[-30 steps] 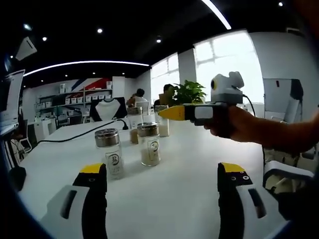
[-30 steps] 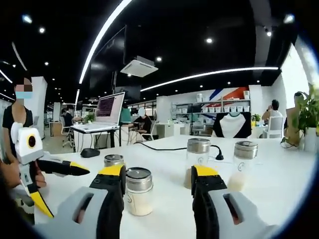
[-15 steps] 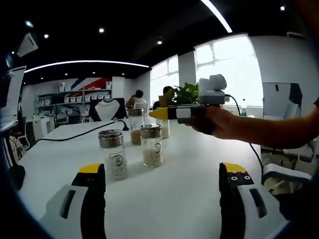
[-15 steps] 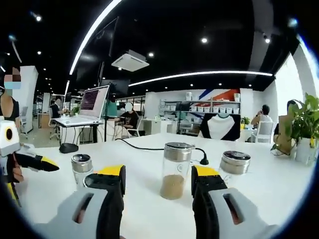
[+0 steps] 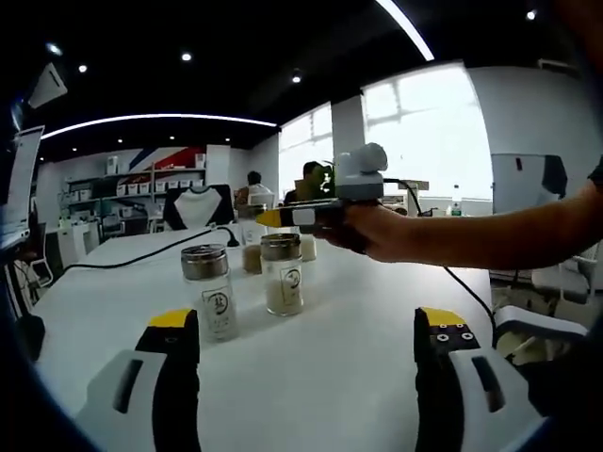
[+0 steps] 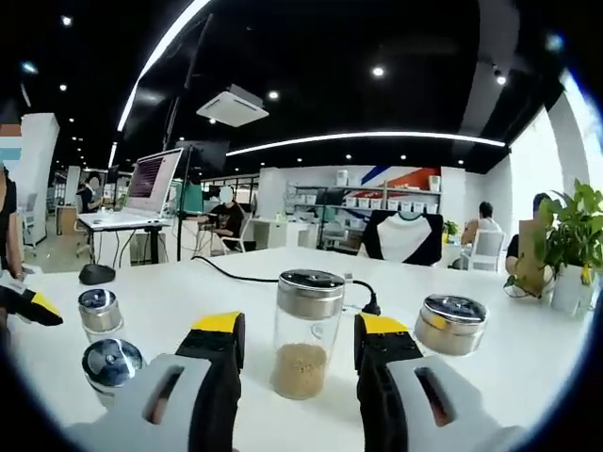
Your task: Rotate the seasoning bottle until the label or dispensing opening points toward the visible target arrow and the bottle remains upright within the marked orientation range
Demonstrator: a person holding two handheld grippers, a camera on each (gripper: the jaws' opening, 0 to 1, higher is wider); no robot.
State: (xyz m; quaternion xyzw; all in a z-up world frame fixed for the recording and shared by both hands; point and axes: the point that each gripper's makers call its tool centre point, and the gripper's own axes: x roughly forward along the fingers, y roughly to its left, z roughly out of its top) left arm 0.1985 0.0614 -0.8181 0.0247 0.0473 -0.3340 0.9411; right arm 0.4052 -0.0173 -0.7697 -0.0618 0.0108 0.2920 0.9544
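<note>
Hand-held gripper — grey jaws, black-and-yellow tips.

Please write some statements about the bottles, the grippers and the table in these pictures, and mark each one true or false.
1. The brown-powder bottle stands upright between the right gripper's fingers. True.
2. The right gripper is shut on it. False: the fingers are open, with gaps on both sides.
3. A black cable lies on the table. True.
4. The left gripper holds a bottle. False: it is open over bare table.
5. The bottles' lids are red. False: they are metal.

Clear seasoning bottle, silver lid, tan powder; white table.
</note>
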